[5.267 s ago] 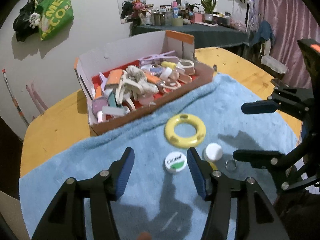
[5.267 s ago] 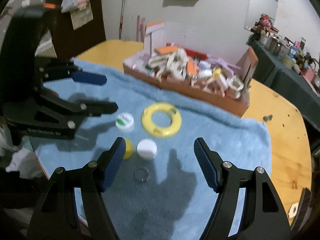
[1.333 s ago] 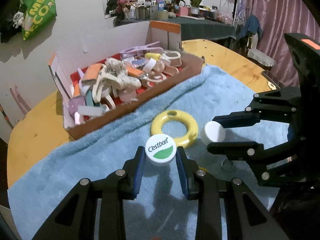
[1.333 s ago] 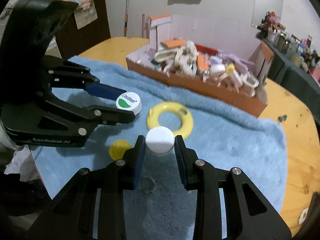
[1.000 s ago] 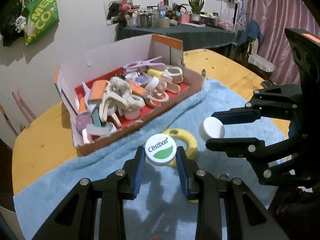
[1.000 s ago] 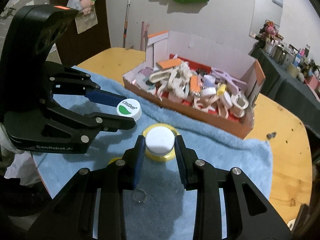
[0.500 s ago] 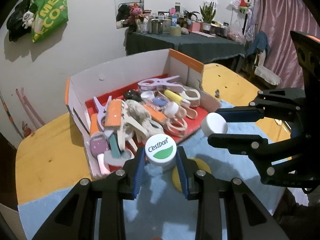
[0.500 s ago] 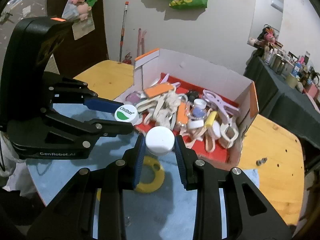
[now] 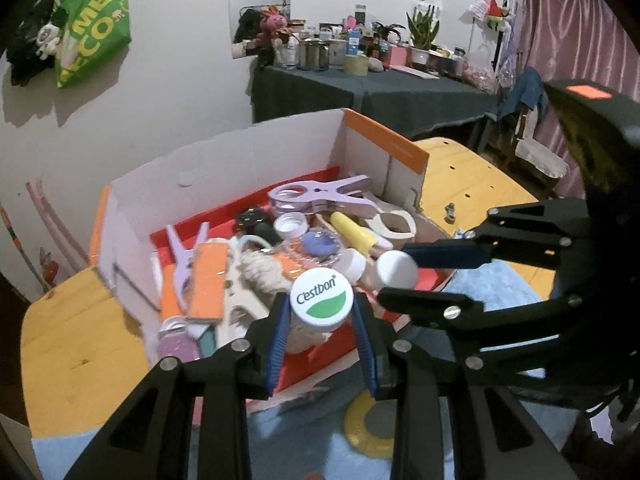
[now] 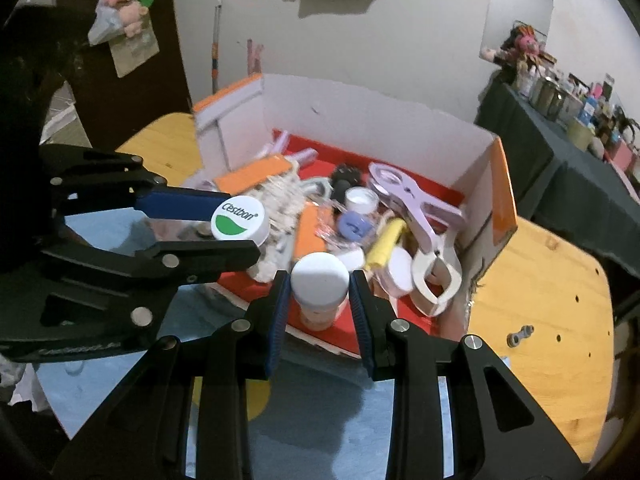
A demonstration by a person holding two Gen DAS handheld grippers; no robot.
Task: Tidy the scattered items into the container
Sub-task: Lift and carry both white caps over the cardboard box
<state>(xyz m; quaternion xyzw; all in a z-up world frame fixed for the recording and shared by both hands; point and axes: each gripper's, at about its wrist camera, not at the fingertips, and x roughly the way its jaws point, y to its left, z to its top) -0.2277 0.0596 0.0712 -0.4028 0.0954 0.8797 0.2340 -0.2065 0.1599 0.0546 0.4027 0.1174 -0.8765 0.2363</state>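
My left gripper is shut on a white bottle cap with a green leaf logo, held in the air over the near side of the cardboard box. To its right, my right gripper is shut on a plain white cap, also above the box's near wall. The same box has white walls, orange flaps and a red floor heaped with clothes pegs, caps and clips. A yellow ring lies on the blue towel, partly hidden under my left fingers.
The box sits on a round yellow wooden table, with the towel spread in front of it. A small metal bit lies on the bare wood at the right. A dark cluttered side table stands behind, and a wall is close behind the box.
Both grippers, each still clamped on its cap, have moved forward from above the towel and ring to above the box's near side. The box now fills more of both views.
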